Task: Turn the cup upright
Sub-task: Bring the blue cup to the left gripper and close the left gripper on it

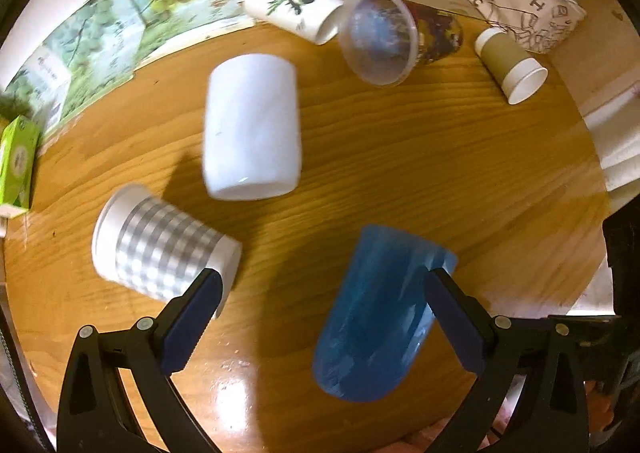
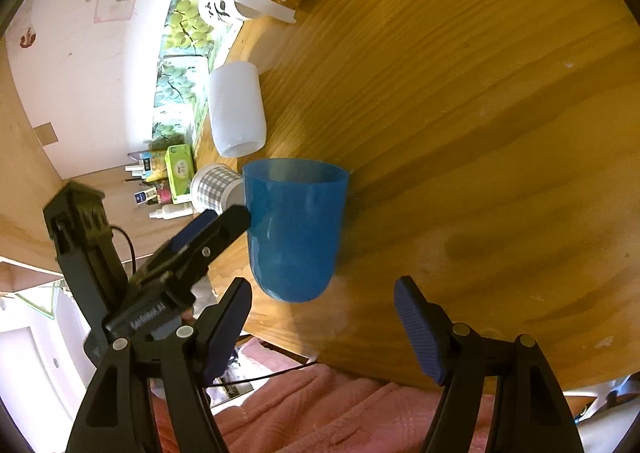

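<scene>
The blue cup (image 1: 380,317) is lying on its side on the wooden counter (image 1: 460,173), and the left tool (image 1: 324,285) is sitting spread wide around it, right finger touching the cup near its rim, left finger clear of it. From the right wrist view, the right tool (image 2: 324,301) is hovering spread open just short of the cup's rounded base, gripping nothing. A white cup (image 1: 252,129) and a checked cup (image 1: 160,249) are lying tipped over nearby.
</scene>
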`<state>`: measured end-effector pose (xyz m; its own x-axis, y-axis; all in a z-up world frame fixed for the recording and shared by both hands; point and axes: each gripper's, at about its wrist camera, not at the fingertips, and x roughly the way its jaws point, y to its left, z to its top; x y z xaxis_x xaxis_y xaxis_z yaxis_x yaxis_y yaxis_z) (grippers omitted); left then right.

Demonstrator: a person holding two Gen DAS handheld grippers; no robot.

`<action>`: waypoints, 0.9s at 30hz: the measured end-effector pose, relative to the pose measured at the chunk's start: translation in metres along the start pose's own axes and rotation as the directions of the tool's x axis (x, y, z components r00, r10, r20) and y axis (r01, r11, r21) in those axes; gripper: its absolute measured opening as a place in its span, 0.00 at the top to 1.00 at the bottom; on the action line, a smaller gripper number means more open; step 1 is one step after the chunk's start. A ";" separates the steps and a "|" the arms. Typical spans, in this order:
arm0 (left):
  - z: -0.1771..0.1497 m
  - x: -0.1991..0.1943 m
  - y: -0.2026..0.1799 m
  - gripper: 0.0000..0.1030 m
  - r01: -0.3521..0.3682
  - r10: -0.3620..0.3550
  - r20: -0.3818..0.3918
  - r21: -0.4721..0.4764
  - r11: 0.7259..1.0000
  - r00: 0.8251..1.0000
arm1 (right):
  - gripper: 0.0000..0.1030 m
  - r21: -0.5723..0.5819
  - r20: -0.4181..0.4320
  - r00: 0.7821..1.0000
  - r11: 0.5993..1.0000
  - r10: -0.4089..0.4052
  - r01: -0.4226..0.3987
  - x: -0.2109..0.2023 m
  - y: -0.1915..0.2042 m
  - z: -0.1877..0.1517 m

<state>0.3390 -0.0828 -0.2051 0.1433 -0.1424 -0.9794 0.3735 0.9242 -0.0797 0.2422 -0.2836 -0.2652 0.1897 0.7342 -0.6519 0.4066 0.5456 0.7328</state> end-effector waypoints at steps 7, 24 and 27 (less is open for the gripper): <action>0.012 0.023 -0.009 0.02 0.023 -0.020 -0.092 0.030 0.999 0.996 | 0.28 0.042 0.033 0.999 0.999 0.004 -0.006 -0.010 -0.011 -0.004; 0.032 0.057 -0.001 0.24 0.054 -0.056 -0.218 -0.015 0.998 0.974 | 0.28 0.045 0.069 0.997 0.999 -0.024 0.020 -0.020 -0.008 0.001; 0.034 0.057 0.000 0.26 0.058 -0.062 -0.217 -0.022 0.998 0.974 | 0.28 0.023 0.067 0.997 0.999 -0.037 0.035 -0.020 -0.005 0.001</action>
<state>0.3783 -0.1033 -0.2550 -0.0819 -0.1188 -0.9895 0.3613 0.9218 -0.1406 0.2374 -0.3019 -0.2560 0.2341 0.6849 -0.6900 0.4334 0.5618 0.7047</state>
